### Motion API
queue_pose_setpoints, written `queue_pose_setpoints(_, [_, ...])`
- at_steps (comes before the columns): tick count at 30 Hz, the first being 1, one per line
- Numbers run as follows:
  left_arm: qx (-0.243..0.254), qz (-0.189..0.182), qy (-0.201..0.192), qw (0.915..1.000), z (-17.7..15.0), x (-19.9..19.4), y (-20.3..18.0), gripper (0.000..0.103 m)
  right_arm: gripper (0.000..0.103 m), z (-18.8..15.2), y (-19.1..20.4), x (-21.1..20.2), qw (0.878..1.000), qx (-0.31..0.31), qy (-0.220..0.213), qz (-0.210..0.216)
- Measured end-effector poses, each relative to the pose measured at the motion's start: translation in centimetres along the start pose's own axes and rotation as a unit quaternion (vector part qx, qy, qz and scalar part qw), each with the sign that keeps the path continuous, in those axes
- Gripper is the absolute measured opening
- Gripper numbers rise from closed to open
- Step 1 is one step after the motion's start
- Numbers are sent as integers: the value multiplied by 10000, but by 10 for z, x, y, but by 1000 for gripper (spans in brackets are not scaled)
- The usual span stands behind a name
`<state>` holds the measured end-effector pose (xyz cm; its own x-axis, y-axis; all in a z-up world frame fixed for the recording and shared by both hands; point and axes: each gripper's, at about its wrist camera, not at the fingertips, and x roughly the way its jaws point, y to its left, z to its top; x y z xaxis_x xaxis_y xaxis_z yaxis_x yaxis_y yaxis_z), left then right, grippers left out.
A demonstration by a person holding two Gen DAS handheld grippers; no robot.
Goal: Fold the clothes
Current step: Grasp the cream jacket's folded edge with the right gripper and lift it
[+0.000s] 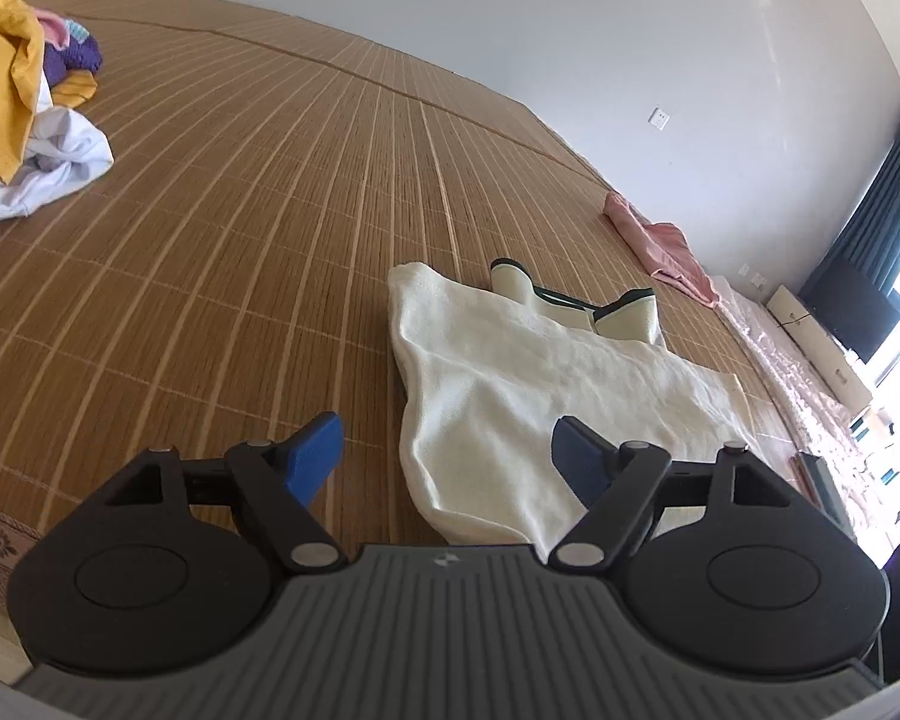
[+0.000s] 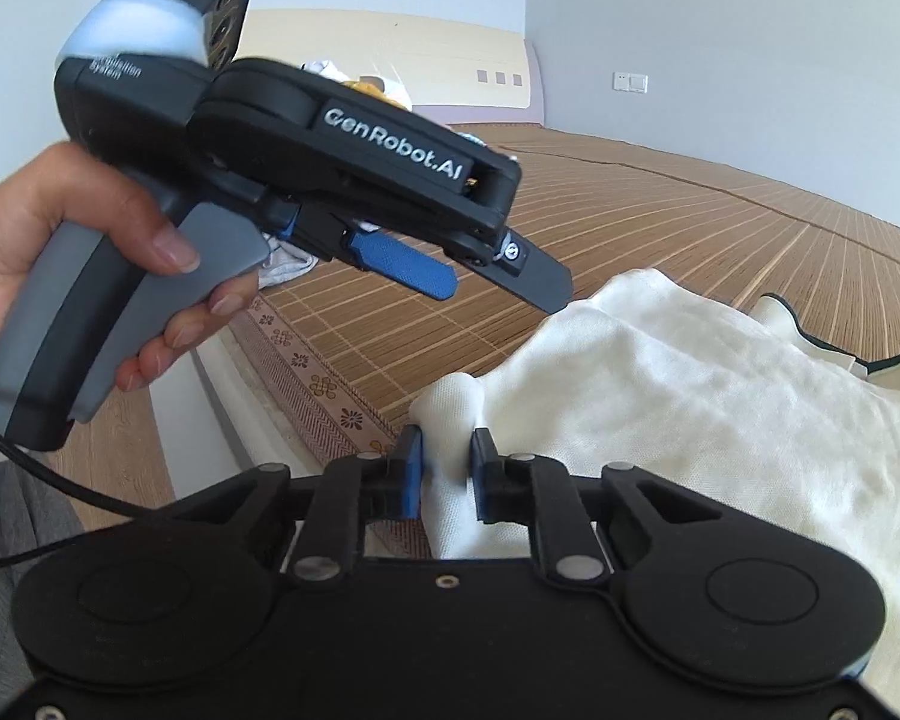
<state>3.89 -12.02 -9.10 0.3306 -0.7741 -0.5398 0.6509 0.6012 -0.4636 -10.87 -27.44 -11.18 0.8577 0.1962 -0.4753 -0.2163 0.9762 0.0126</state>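
Observation:
A cream garment with dark green trim (image 1: 534,384) lies partly folded on the bamboo mat (image 1: 240,240). My left gripper (image 1: 450,456) is open and empty, held above the garment's near left edge. In the right wrist view the left gripper (image 2: 492,288) hovers over the mat to the left of the cream garment (image 2: 690,396). My right gripper (image 2: 445,468) is shut on a bunched corner of the garment at the near edge of the bed.
A pile of unfolded clothes, yellow, white and purple (image 1: 24,96), lies at the far left of the mat. A folded pink garment (image 1: 660,246) lies near the wall on the right. The bed edge with patterned trim (image 2: 306,372) runs below the left gripper.

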Motion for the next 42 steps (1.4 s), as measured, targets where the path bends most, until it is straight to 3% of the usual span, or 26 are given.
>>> queue_pose_setpoints(8, [-1053,-749,162,9915,-5,22,10,86,16,7,-17,-26,9989,165,-404,-142])
queue_pose_setpoints(17, [-1797,-975,172,9787,-5,54,14,85,16,6,-29,-28,9989,157,-431,-45])
queue_pose_setpoints(18, [-1731,-894,159,9807,-5,56,11,81,16,6,-31,-28,9989,158,-433,-43])
queue_pose_setpoints(20, [-1586,-714,150,9846,-4,59,5,59,16,5,-34,-28,9989,162,-438,-45])
queue_pose_setpoints(22, [-1392,-499,198,9888,-3,61,0,30,16,5,-38,-28,9989,167,-443,-47])
queue_pose_setpoints(24, [-1287,-488,124,9904,-1,60,-5,24,16,5,-42,-28,9988,172,-448,-48])
queue_pose_setpoints(31, [-558,-647,-286,9959,12,51,-52,20,16,2,-24,-58,9975,422,-570,-15])
queue_pose_setpoints(36, [-68,-677,-457,9966,21,54,-104,20,17,6,-41,-76,9939,764,-789,-100])
queue_pose_setpoints(42, [838,-412,-473,9945,13,73,-178,20,18,-13,-79,-116,9840,1439,-1019,-266])
